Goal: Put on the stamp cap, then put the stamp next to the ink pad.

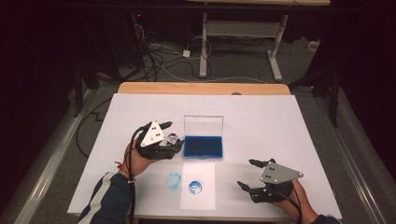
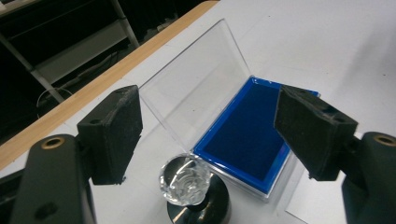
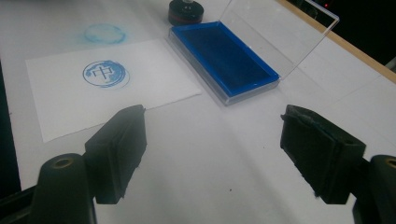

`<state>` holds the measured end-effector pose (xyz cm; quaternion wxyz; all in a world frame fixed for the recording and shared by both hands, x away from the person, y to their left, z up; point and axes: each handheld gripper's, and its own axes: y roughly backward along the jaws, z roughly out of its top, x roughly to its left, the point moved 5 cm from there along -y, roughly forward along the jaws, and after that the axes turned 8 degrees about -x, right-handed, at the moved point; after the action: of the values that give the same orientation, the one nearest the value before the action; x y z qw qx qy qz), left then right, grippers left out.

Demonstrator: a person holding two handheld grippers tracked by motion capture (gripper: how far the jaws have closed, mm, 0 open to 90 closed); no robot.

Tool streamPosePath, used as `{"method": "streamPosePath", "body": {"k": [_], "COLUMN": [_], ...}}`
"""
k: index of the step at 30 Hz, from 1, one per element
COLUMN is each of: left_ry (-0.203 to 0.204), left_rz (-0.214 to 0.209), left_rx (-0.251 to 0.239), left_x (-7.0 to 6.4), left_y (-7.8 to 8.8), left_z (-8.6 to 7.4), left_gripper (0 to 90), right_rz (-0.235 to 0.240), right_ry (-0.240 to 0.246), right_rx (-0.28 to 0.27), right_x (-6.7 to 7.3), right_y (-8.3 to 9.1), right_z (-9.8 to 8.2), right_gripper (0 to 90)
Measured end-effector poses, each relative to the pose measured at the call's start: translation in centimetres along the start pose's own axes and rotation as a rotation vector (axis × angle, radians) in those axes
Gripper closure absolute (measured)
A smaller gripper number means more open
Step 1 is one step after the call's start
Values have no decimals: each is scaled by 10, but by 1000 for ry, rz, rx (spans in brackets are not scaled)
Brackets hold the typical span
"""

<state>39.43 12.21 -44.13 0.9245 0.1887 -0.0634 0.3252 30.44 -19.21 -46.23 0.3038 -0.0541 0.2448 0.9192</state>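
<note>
The blue ink pad (image 1: 202, 146) sits mid-bench in its clear case, the transparent lid (image 1: 203, 125) standing open along the far edge. Touching or just beside the case's left end stands a round stamp (image 2: 187, 182) with a black base and a clear faceted knob. The left claw (image 1: 171, 136) hangs over that stamp with its jaws spread wide, one on either side of the knob, touching nothing. In front of the ink pad lies a white paper sheet (image 1: 198, 198) bearing a blue circular seal print (image 1: 195, 187); just left of the sheet a fainter blue ring (image 1: 173, 180) marks the white bench (image 1: 261, 121) itself. Well to the right of the ink pad and nearer the person, the right claw (image 1: 248, 173) is also wide apart and empty.
</note>
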Motion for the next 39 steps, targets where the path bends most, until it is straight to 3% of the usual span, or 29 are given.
{"method": "streamPosePath", "body": {"k": [10, 26, 31, 39], "left_ry": [-50, -86, -120, -168], "left_rz": [-10, -20, -35, -22], "left_rx": [1, -15, -18, -18], "left_x": [-16, -32, -44, -57], "left_y": [6, 27, 36, 46], "left_z": [11, 18, 19, 20], "left_gripper": [216, 215, 215, 215], "right_rz": [-20, -67, -87, -101], "right_ry": [0, 27, 36, 33], "right_rx": [-22, -69, -81, -83], "right_x": [-3, -5, -6, -7], "right_y": [3, 10, 12, 14], "right_z": [0, 5, 6, 6], "right_gripper": [226, 222, 221, 221]}}
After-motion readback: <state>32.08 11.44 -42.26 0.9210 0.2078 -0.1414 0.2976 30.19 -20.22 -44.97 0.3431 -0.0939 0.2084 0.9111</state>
